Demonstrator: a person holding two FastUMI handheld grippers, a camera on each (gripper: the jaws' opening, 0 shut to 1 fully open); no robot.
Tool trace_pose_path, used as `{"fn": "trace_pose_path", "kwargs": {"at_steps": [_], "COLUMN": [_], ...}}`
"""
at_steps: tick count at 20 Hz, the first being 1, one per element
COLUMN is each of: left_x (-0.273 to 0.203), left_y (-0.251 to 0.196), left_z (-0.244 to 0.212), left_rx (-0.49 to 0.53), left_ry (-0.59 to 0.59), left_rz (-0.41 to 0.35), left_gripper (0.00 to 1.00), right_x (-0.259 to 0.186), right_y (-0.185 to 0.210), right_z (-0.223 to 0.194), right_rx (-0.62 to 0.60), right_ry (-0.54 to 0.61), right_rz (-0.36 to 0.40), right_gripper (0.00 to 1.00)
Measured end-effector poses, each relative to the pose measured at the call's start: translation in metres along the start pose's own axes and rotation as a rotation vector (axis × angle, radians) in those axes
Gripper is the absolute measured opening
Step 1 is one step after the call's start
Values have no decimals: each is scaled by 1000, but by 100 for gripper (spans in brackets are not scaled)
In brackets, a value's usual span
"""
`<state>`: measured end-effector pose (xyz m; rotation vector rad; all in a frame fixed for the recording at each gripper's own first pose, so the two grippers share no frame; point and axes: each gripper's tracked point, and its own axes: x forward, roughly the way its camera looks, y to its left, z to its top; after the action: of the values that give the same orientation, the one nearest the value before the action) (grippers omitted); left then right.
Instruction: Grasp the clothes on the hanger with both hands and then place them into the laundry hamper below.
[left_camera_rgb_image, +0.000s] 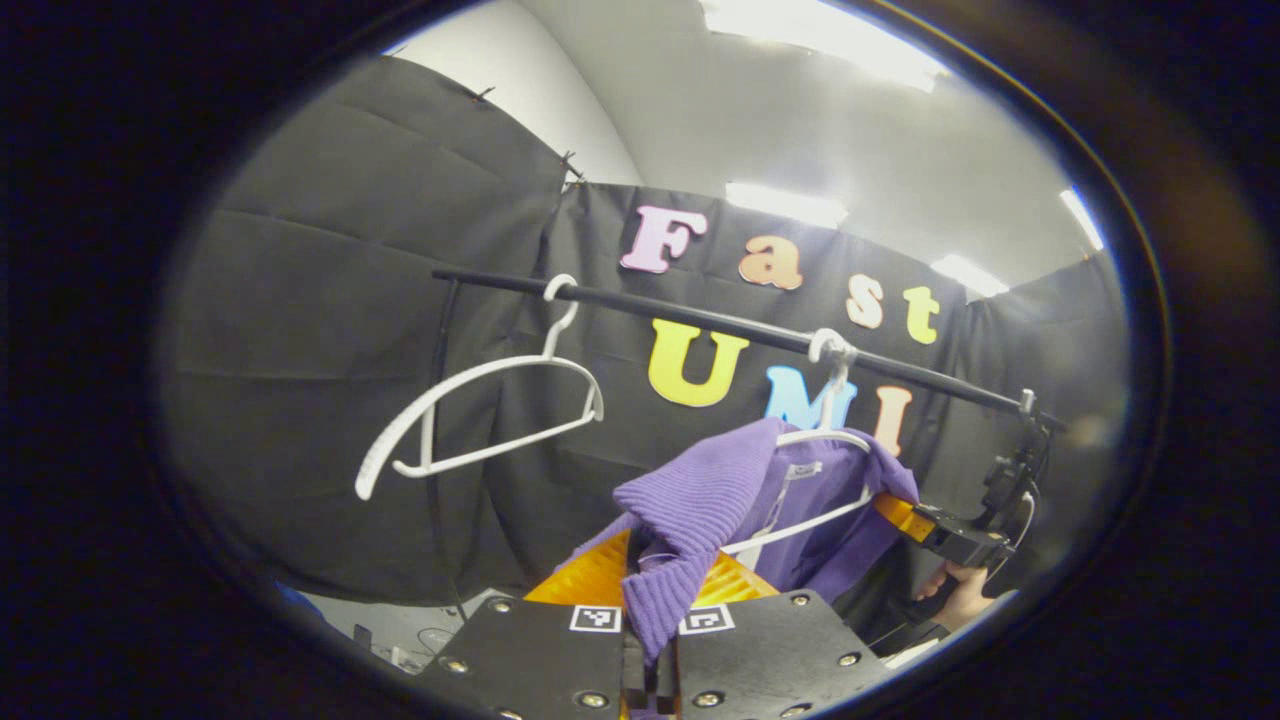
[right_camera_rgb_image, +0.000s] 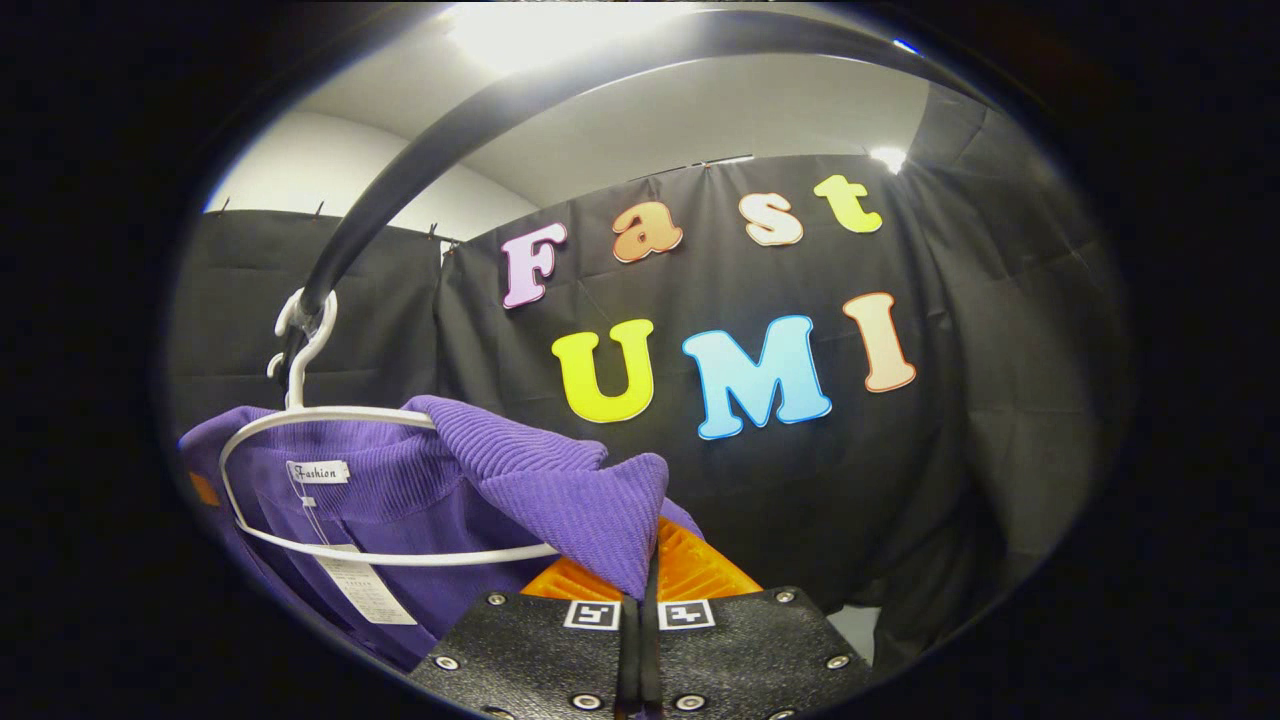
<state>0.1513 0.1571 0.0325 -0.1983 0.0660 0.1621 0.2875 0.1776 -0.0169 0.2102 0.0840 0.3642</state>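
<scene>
Purple sweater (left_camera_rgb_image: 790, 500) hangs on a white hanger (left_camera_rgb_image: 835, 440), and this hanger hooks on the black rail (left_camera_rgb_image: 700, 318) in front of the booth's dark wall. Both shoulders of the garment are pulled up and away from the hanger's arms. The left gripper (left_camera_rgb_image: 650, 640) is clenched on one shoulder: its two fingers press together with a fold of the knit squeezed between them. The right gripper (right_camera_rgb_image: 640, 625) does the same on the other shoulder, its fingers closed tight on a fold of the purple cloth. In the left gripper view I also see the right gripper further off, with a hand (left_camera_rgb_image: 960, 590) under it. A second white hanger (left_camera_rgb_image: 480, 420) hangs bare on the same rail, well apart from the first.

I judge that the grasping step is done and the step in hand is to free the sweater from the hanger. The collar seems to sit around the hanger's neck, so the next move should lift both shoulders over the ends together, then lower the garment. The hamper below I cannot locate from here. If only one side pulls, the hanger may tilt or come off the rail.
</scene>
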Motion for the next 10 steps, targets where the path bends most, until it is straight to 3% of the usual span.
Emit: {"fn": "trace_pose_path", "kwargs": {"at_steps": [6,10], "left_x": [15,22], "left_y": [24,38], "left_z": [26,39], "left_rx": [50,77], "left_ry": [-51,-68], "left_rz": [45,44], "left_gripper": [0,0], "right_x": [-5,0], "right_y": [-12,-23], "right_z": [-4,5], "right_rx": [135,119], "right_ry": [22,0], "right_rz": [11,13], "right_gripper": [0,0]}}
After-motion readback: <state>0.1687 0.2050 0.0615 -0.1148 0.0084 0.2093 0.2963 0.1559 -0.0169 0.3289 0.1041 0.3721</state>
